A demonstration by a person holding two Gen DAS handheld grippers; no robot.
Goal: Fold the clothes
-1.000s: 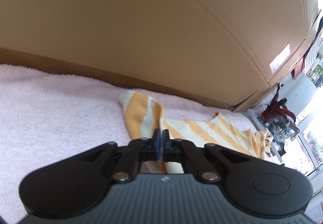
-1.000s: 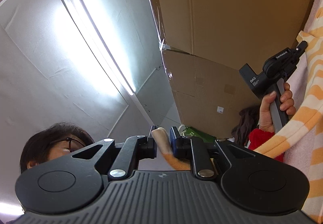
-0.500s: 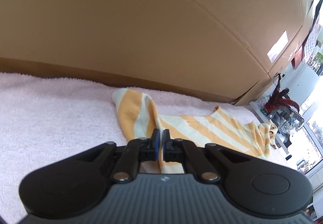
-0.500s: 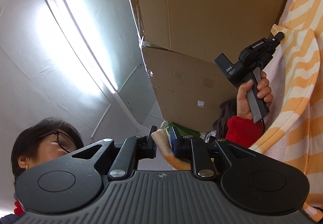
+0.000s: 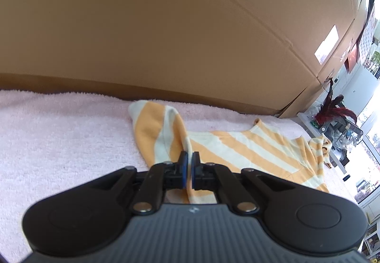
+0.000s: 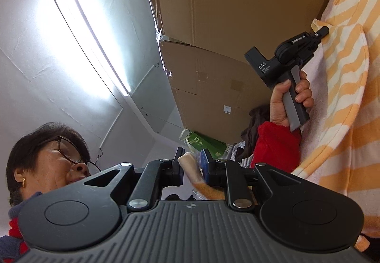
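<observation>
The left gripper [image 5: 189, 163] has its blue pads pressed together on a raised fold of the orange-and-cream striped garment [image 5: 249, 151], which spreads from the fingertips toward 2 o'clock across the pink towel [image 5: 59, 139] below the cardboard box [image 5: 166, 25]. The right gripper [image 6: 191, 168] pinches a bunched edge of the same garment between narrowly parted fingers. From there the cloth runs to 2 o'clock, where a hand [image 6: 288, 104] grips the other tool's handle.

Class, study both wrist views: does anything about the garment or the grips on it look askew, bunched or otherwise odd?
Mostly orderly. The striped garment is pinched by the left gripper and the right gripper. Its far sleeve end is bunched in a crumpled lump near the edge of the pink towel, not lying flat.
</observation>
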